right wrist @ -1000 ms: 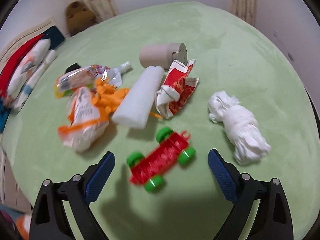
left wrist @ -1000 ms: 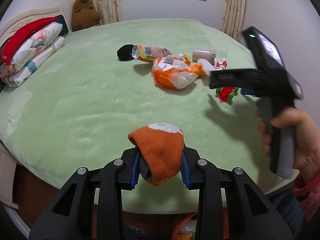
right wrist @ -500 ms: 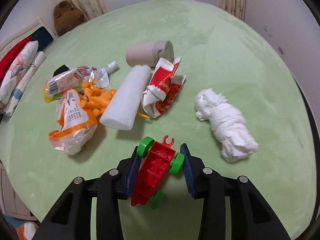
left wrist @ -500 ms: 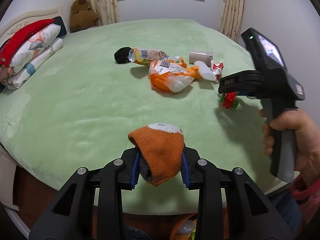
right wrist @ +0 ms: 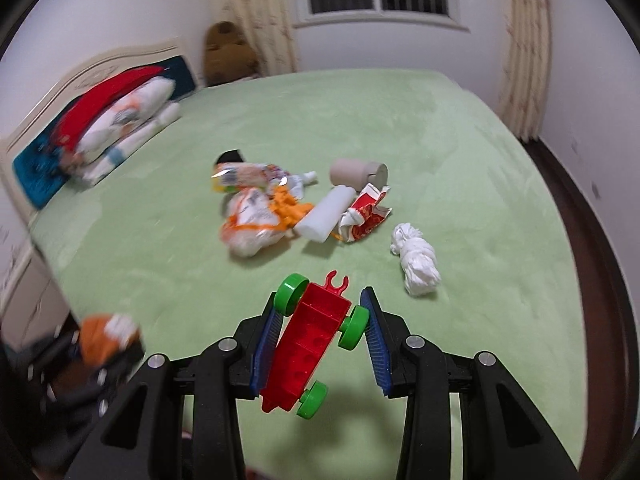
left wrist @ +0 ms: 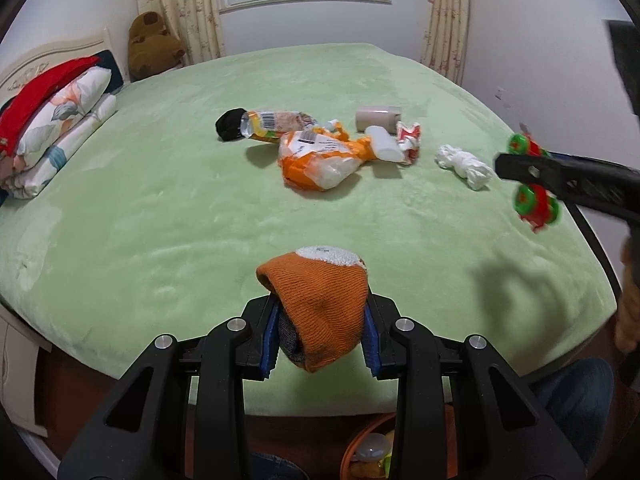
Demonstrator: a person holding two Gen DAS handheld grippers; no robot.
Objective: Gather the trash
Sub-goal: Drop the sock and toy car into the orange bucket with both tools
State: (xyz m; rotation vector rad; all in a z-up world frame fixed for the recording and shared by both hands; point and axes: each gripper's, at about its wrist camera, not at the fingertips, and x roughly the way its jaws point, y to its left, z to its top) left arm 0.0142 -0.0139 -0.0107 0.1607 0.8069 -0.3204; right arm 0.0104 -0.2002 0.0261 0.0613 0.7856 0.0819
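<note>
My left gripper (left wrist: 320, 336) is shut on an orange sock with a white toe (left wrist: 324, 304), held over the near edge of the green bed (left wrist: 160, 208). My right gripper (right wrist: 320, 320) is shut on a red toy car with green wheels (right wrist: 312, 344), lifted clear of the bed; the car (left wrist: 536, 204) also shows at the right of the left wrist view. On the bed lie an orange-white plastic bag (left wrist: 316, 160), a snack wrapper (left wrist: 272, 122), a cardboard tube (left wrist: 376, 117), a white foam roll (left wrist: 386, 146), a red-white wrapper (left wrist: 410, 140) and a crumpled white tissue (left wrist: 464, 164).
Stacked pillows (left wrist: 52, 120) and a brown plush bear (left wrist: 152, 46) sit at the head of the bed, far left. A black sock ball (left wrist: 229, 124) lies beside the snack wrapper. An orange bin (left wrist: 372, 448) stands on the floor below the near bed edge, next to the person's leg (left wrist: 576, 392).
The right gripper closed on the red toy car, raised it off the bed and drew back from the trash pile. The left gripper kept its hold on the sock and barely shifted.
</note>
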